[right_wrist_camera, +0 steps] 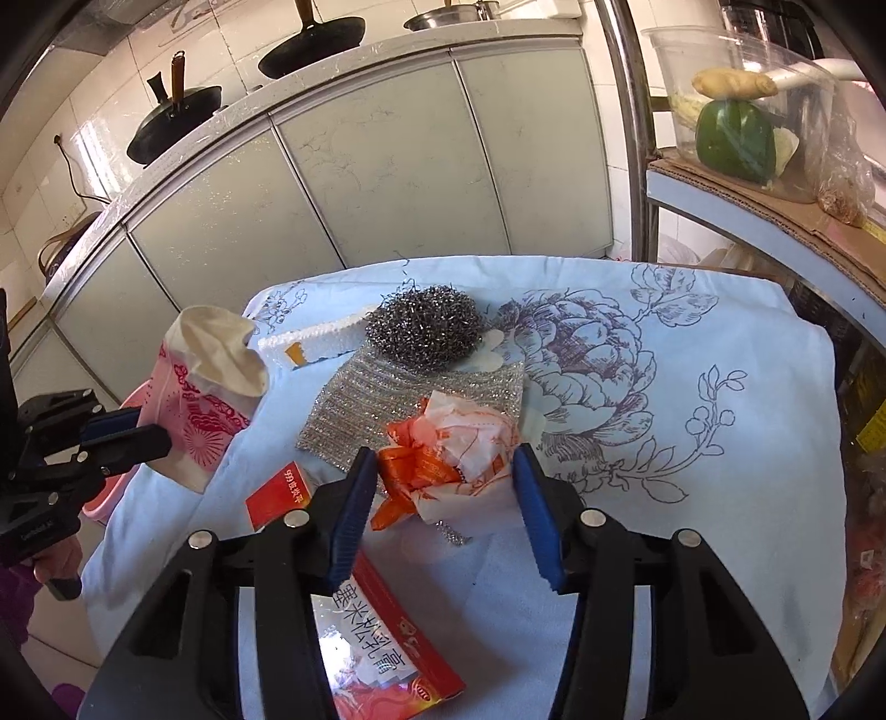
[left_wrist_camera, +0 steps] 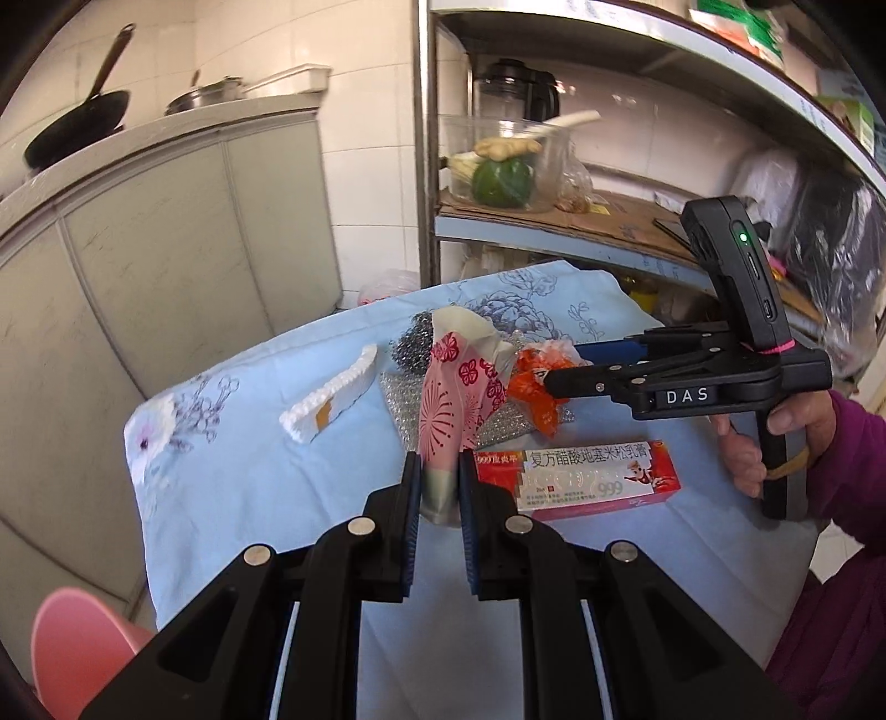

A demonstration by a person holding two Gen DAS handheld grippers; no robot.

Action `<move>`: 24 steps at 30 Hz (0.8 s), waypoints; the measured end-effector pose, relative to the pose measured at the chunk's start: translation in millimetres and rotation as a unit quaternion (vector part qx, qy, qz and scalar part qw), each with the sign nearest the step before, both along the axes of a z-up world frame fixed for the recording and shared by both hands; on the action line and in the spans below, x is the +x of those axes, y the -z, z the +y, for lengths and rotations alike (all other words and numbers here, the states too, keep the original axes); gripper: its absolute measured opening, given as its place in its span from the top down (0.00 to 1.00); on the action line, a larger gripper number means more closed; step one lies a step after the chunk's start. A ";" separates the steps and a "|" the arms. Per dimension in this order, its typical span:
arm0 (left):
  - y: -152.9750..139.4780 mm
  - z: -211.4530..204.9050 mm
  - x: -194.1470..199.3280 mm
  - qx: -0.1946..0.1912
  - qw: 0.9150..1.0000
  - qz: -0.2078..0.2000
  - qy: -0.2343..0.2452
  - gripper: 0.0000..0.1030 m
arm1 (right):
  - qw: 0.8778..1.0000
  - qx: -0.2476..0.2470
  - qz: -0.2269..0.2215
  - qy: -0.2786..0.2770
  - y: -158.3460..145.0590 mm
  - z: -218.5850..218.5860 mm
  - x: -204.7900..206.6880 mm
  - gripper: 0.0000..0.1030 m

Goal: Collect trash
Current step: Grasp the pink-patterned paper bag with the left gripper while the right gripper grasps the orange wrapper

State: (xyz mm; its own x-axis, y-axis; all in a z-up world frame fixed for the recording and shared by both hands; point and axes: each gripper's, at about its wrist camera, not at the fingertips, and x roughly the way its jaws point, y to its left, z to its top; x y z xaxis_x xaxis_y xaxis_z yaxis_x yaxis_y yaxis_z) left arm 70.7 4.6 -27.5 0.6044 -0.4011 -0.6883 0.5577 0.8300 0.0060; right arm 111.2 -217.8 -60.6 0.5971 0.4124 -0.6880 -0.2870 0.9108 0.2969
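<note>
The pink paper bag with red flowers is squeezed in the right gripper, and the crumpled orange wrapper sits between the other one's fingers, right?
Not quite: the left gripper squeezes the pink paper bag with red flowers, as the left wrist view shows. The crumpled orange wrapper sits between the right gripper's fingers.

A small tiled kitchen in daylight

White wall tiles [left_wrist_camera: 365, 183] filled the upper centre; pale cabinet doors [right_wrist_camera: 387, 160] curved across the left, pans [right_wrist_camera: 310, 47] on their counter; a metal shelf rack [left_wrist_camera: 426, 138] stood at right.
</note>
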 end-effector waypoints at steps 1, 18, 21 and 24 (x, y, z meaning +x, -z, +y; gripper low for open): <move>-0.2 2.4 -3.6 -0.006 1.000 0.000 -0.007 0.88 | 1.000 -0.003 -0.002 0.001 -0.5 1.0 -1.9 0.53; -12.2 35.0 -74.3 -0.064 0.990 -0.025 -0.122 0.88 | 0.998 -0.001 -0.054 -0.017 -42.2 28.6 -56.3 0.54; -16.1 44.4 -87.8 -0.075 0.986 -0.034 -0.145 0.88 | 0.998 -0.002 -0.059 -0.030 -46.9 41.5 -64.2 0.54; -21.4 55.3 -98.6 -0.086 0.981 -0.043 -0.169 0.88 | 0.997 -0.006 -0.064 -0.045 -50.0 57.6 -71.5 0.54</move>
